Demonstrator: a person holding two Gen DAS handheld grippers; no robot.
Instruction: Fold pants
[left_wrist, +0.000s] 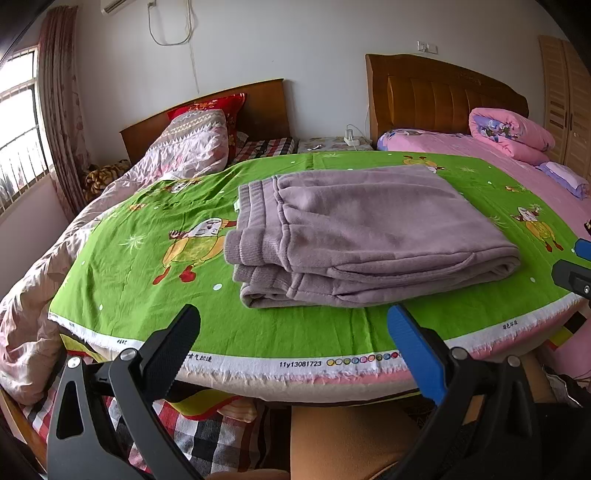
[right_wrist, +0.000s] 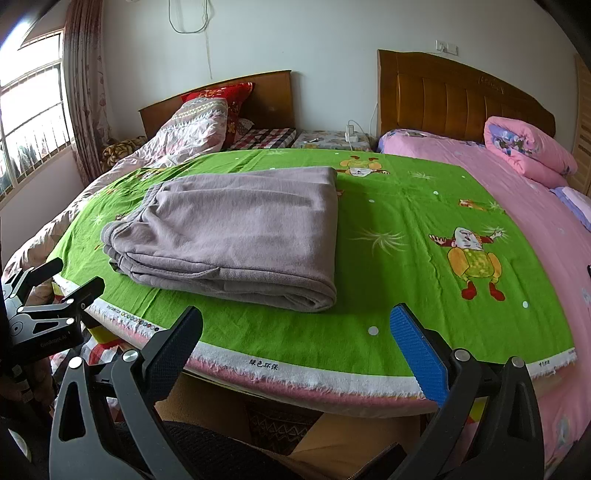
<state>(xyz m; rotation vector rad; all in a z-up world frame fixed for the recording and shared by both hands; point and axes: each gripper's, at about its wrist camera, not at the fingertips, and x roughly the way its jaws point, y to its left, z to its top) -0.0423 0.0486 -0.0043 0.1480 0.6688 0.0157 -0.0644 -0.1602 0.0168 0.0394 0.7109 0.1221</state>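
Note:
Mauve-grey pants (left_wrist: 362, 236) lie folded into a thick rectangle on a green cartoon-print cloth (left_wrist: 147, 236), waistband and cuffs stacked at the left end. In the right wrist view the same pants (right_wrist: 236, 232) sit left of centre on the cloth (right_wrist: 406, 240). My left gripper (left_wrist: 293, 326) is open, held back at the cloth's near edge, just short of the pants. My right gripper (right_wrist: 295, 326) is also open with nothing between its fingers, near the front edge right of the fold. The right gripper's tip (left_wrist: 576, 266) shows at the right edge of the left view.
The cloth covers a raised surface between two beds. A crumpled pink quilt (left_wrist: 177, 155) lies at the left, a pink bed with a rolled quilt (left_wrist: 509, 133) at the right. A window (left_wrist: 18, 122) is at far left. A cardboard box (right_wrist: 207, 402) sits below the front edge.

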